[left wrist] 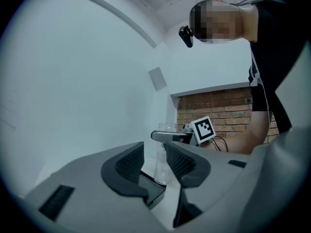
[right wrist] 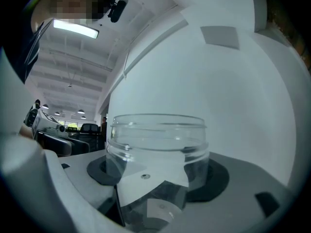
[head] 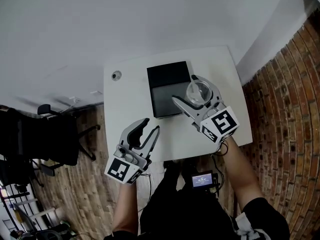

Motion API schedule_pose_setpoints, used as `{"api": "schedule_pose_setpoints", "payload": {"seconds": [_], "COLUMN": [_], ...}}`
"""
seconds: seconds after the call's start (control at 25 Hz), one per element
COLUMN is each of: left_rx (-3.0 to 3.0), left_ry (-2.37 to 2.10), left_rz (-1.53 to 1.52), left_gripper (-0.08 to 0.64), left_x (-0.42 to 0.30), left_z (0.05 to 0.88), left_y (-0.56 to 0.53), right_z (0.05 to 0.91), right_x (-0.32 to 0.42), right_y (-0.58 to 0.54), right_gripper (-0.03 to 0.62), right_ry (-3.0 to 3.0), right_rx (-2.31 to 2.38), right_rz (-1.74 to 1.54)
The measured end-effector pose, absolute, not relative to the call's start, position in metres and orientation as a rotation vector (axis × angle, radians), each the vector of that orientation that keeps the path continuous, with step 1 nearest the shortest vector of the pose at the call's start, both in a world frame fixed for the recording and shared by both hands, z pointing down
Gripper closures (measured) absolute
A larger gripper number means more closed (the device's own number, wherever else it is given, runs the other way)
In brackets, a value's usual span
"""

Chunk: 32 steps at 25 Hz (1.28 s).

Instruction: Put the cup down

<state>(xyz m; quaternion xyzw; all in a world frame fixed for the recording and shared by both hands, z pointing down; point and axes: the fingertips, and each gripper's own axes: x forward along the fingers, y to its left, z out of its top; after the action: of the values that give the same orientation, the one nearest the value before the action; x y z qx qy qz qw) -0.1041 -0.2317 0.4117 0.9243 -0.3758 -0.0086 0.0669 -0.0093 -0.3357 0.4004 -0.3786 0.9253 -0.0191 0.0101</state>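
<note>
Snugly clamped — cup (right wrist: 156,144) between jaws of the right gripper (head: 186,89).

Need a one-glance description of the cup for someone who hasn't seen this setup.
Start at the white table, then the black box lying on its far half. At that box's right edge in the head view, the right gripper holds a clear, wide-mouthed plastic cup between its jaws. It is the only see-through thing there; the left gripper is empty.
</note>
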Motion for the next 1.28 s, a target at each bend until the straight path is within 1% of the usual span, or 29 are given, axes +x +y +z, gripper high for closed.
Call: {"api": "schedule_pose_setpoints", "payload": {"seconds": [0.8,1.28], "left_rx": [2.766,2.732], "left_ry": [-1.102,-1.139], "left_rz": [-0.072,-0.087], "left_gripper": [0.411,0.411], "left_x": [-0.108,-0.112], "left_z": [0.437,0.451], "left_y": [-0.262,-0.265], "right_z": [0.437,0.444], "right_x": [-0.035,-0.038], "right_y": [-0.455,-0.497], "right_gripper": [0.212,0.212], "right_ry": [2.883,2.873], "right_rx": [-1.186,-1.212], "right_rz": [0.046,0.096]}}
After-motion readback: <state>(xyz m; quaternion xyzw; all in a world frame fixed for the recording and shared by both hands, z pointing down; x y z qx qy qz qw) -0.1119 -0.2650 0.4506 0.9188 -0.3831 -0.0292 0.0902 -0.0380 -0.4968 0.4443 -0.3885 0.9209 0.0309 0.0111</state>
